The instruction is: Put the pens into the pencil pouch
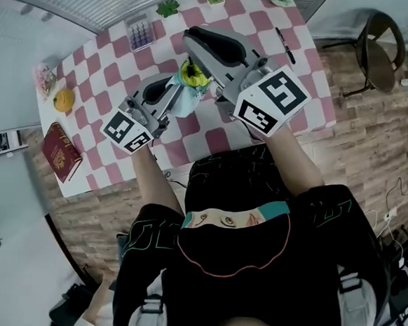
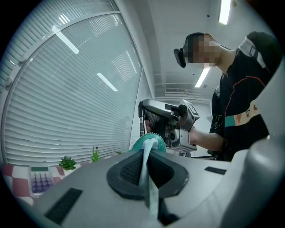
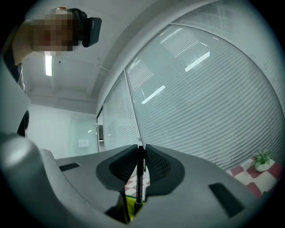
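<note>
**Pencil pouch held open, one pen poised over its mouth**

The checked table (image 1: 304,96) is carrying everything, and the person is standing at its near edge and working above the middle of it. The right gripper (image 1: 196,56) is clamping a slim black pen (image 3: 140,173) between its pads. The left gripper (image 1: 173,93) is pinching shut on a pale strip of the pencil pouch (image 1: 187,94), holding the pouch up off the table with its mouth facing up.

The pouch is hanging between the two tools, with its yellow lining showing. The held pen is standing close to upright, and its lower end is sitting right over that yellow opening. To my eye the coming move is a straight drop along the pen's own length, and the right hand is the nearer one.

A second pen (image 1: 285,45) is lying by the table's far right corner, well apart from the pouch and not yet bagged.
</note>
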{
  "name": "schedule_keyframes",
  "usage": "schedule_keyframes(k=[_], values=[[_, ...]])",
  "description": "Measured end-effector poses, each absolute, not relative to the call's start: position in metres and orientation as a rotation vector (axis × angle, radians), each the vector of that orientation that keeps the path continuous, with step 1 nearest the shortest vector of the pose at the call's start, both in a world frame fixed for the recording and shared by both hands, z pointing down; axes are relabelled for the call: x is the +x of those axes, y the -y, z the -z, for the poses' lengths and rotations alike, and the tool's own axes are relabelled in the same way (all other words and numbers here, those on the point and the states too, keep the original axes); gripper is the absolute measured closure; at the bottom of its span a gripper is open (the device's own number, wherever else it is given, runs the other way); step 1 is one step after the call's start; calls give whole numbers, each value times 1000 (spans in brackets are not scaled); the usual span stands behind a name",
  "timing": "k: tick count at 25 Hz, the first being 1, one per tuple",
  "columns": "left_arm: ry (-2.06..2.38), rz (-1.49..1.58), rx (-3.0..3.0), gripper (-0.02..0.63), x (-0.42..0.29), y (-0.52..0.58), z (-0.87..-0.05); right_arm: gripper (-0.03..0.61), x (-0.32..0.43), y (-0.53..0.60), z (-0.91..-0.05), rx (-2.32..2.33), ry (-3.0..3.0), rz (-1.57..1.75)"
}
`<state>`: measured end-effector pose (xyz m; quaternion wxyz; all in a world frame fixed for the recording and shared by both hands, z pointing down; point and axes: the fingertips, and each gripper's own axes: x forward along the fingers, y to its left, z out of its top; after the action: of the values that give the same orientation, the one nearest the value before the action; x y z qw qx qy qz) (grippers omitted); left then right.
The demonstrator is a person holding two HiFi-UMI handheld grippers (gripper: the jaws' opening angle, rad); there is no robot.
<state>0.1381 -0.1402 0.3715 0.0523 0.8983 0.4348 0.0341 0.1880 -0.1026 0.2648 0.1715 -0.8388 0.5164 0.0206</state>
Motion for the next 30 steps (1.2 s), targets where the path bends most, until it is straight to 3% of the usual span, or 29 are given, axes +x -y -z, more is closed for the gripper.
schedule_keyframes(k=[13, 30], values=[[-1413, -48, 2666, 615, 151, 85, -362, 520, 196, 46, -267, -2416, -1375, -80], [-1426, -2, 2698, 614, 171, 41, -352, 520, 186, 16, -357, -2730, -1602, 603]])
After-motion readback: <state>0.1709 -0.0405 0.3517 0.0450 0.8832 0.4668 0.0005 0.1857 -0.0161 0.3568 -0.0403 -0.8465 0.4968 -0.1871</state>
